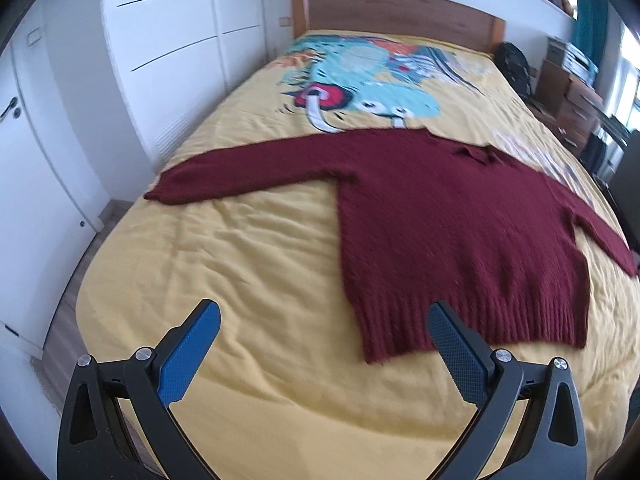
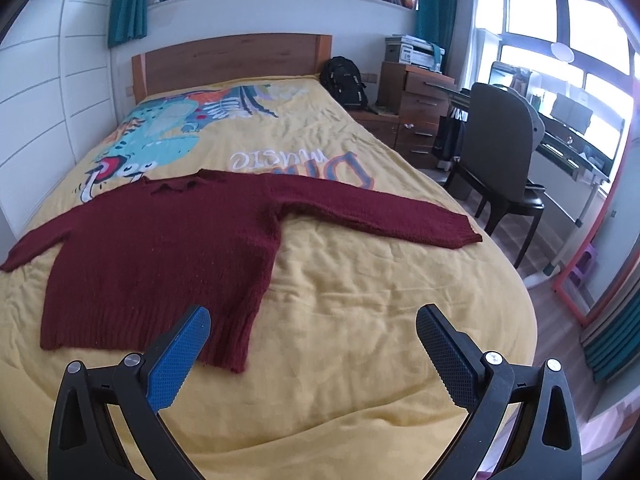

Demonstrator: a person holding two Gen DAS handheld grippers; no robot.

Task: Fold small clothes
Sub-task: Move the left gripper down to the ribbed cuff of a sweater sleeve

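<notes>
Opening stage of the fold. A dark red knitted sweater (image 1: 440,232) lies flat and face-up on the yellow bedspread (image 1: 240,272), both sleeves stretched out to the sides, collar toward the wooden headboard (image 1: 400,10) and ribbed hem toward me. Nothing is folded yet. My left gripper (image 1: 324,322) hovers above the bedspread with its jaws wide apart and empty, its one finger over the hem's left corner. My right gripper (image 2: 312,322) likewise stands wide apart and empty, near the hem's right corner, its blue pads (image 2: 180,360) clear of the fabric.

I judge the step in hand to be the approach before the first grasp. The next move calls for lowering each gripper to the cloth, most likely at a sleeve cuff or a hem corner, and pinching the knit only, without gathering the bedspread beneath.
</notes>
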